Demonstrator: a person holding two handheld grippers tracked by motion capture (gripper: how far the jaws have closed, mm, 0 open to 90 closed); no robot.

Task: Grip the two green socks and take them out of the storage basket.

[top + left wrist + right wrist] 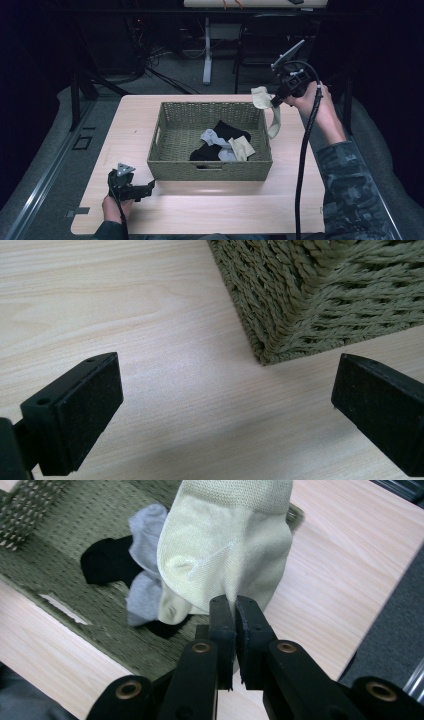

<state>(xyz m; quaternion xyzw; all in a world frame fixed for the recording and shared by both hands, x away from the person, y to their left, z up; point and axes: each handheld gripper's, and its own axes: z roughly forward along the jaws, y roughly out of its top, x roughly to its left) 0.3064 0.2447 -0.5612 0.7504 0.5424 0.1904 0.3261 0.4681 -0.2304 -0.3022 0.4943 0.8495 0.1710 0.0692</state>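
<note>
Down at the bench's (100, 150) near left corner, the left claw (146, 190) sits low over the wood with a hand (114, 207) behind it, pointing toward the basket (165, 167). In the left gripper view its jaws stand wide apart with bare bench between them, and the basket's woven corner (280, 340) lies just ahead, not touched.

Moving across to the middle: the olive wicker basket stands in the centre of the bench, a handle slot in its near wall. Inside, toward its right half, lies a small heap: a black sock (227, 131), a grey sock (212, 137) over it and a cream sock (242, 147) at the right of the pile.

And now the right side. The right claw (274, 101) is up in the air above the basket's far right corner, held by the right hand (307, 100), cable trailing down along the camouflage sleeve (350, 190). Its jaws are pinched nearly together on the edge of another cream sock (225, 555), which hangs free, its lower end dangling just outside the basket's right wall in the high view. In the right gripper view the heap shows in the basket below it.
</note>
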